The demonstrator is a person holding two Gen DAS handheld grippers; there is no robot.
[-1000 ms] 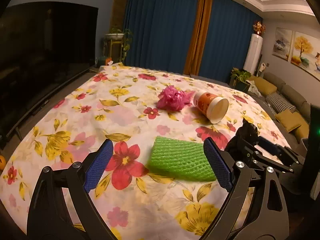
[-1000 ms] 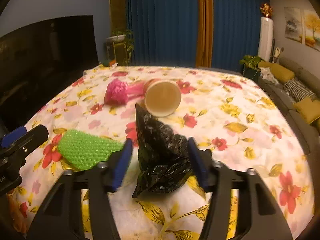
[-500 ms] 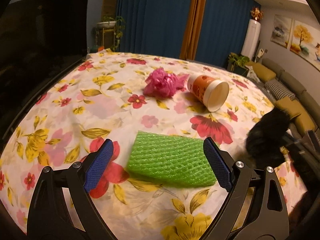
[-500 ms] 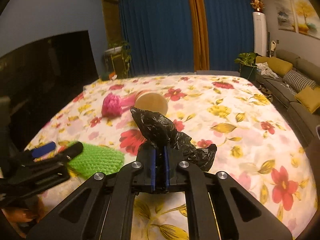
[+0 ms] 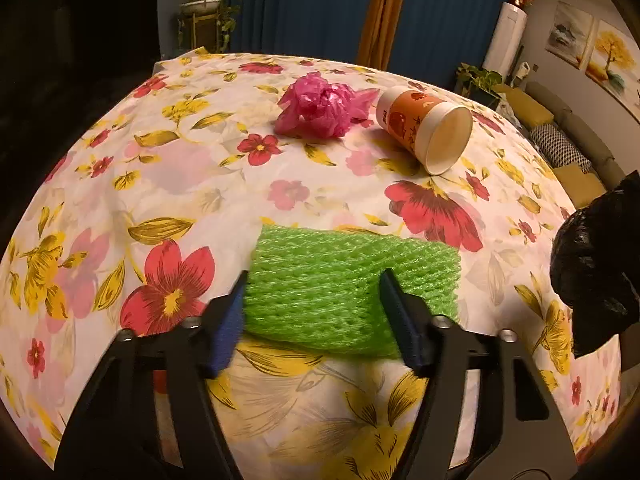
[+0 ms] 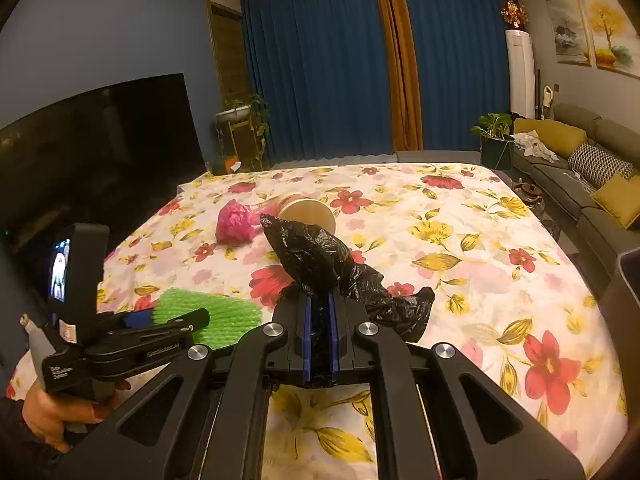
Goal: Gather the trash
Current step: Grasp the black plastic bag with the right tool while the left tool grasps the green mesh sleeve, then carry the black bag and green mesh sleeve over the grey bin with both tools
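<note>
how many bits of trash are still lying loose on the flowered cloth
3. The green foam net lies nearest, between the closing jaws of the left hand-held gripper. The crumpled pink plastic bag and the tipped paper cup lie farther back, side by side. More could be out of view.

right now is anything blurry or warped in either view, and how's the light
Left wrist view: warm dim light, strong fisheye bulge that domes the floral cloth; the left gripper is motion-smeared as its jaws close around the green foam net, while the paper cup stays sharp. Right wrist view: sharper, with bowed edges and dark corners; the black bag shows small glints.
</note>
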